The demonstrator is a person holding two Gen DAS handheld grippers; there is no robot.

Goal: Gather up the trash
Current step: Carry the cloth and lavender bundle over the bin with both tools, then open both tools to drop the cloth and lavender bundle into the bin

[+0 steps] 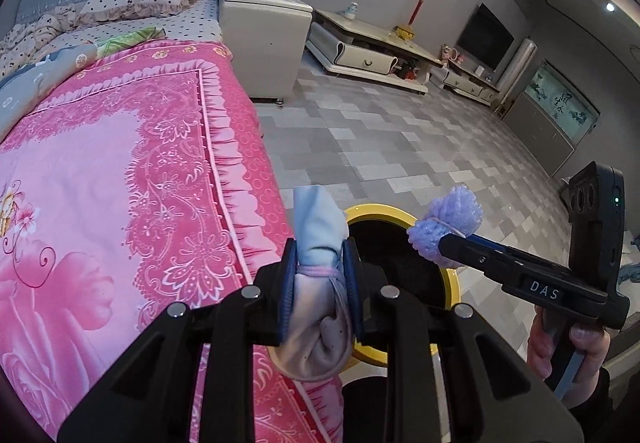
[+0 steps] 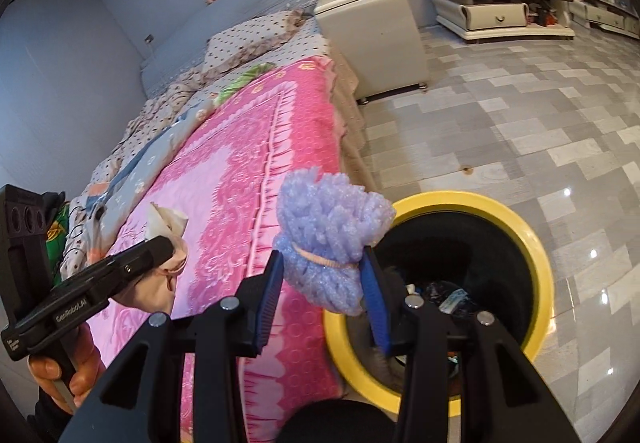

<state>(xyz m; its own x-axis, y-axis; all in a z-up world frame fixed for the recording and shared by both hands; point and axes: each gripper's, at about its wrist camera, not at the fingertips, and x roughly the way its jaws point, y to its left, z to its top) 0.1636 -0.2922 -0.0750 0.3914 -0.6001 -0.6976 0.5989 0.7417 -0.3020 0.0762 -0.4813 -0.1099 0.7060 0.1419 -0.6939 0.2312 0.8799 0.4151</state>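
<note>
My left gripper point(image 1: 320, 263) is shut on a crumpled pale cloth wad point(image 1: 320, 239), held at the bed's edge beside the bin. My right gripper point(image 2: 326, 275) is shut on a purple foam bundle point(image 2: 332, 231) tied with a rubber band, held over the left rim of the yellow-rimmed trash bin point(image 2: 516, 219). The bin stands on the floor next to the bed and holds some trash inside. In the left wrist view the bin point(image 1: 400, 211) sits just behind my fingers, and the right gripper point(image 1: 448, 243) holds the foam bundle point(image 1: 448, 227) above it. The left gripper point(image 2: 168, 247) with the cloth wad point(image 2: 166, 223) shows in the right wrist view.
A bed with a pink floral blanket point(image 1: 120, 183) fills the left. A white bedside cabinet point(image 1: 264, 39) stands beyond it. A low TV stand point(image 1: 372, 55) and a fish tank cabinet point(image 1: 560, 111) line the far walls. Grey tiled floor point(image 1: 400, 139) lies around the bin.
</note>
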